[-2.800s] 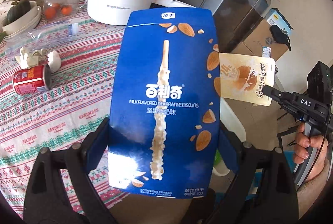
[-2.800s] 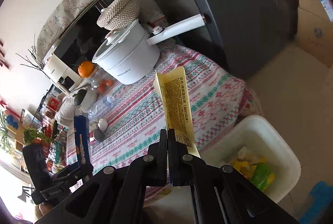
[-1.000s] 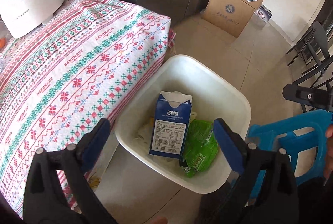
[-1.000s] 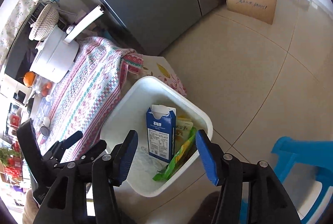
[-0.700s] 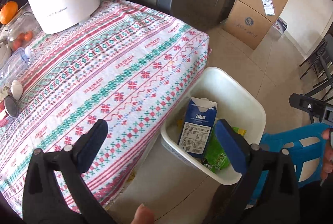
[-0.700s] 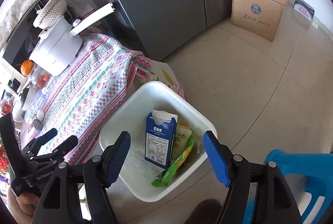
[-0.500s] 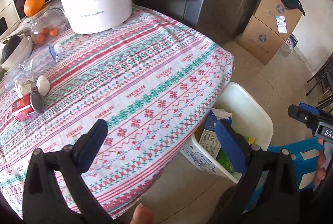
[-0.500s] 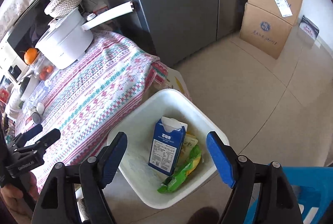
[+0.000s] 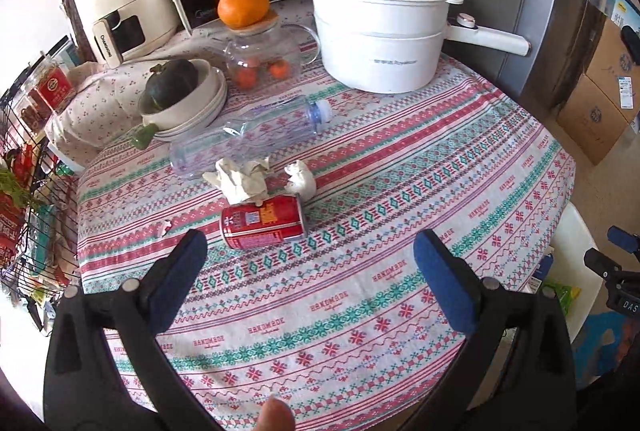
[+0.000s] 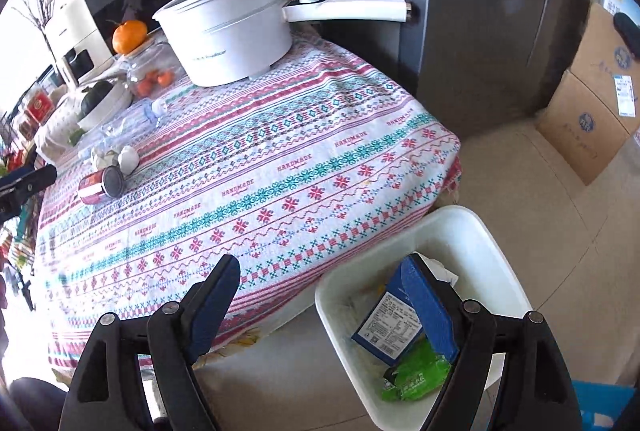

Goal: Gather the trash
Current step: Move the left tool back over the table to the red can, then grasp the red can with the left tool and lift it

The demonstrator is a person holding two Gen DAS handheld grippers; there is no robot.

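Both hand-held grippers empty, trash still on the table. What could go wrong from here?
1. The red can lies on its side and may roll away when the left hand-held gripper closes on it.
2. The crumpled paper touches the can; a wide grasp could drag it along.
3. The clear plastic bottle lies beside the stacked bowls; reaching for it risks bumping them.

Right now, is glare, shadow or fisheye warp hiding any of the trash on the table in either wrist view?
Left wrist view: even daylight, red can, crumpled paper and clear bottle sharp; window blown out at left. Right wrist view: can small and warped near the edge; bin clear.
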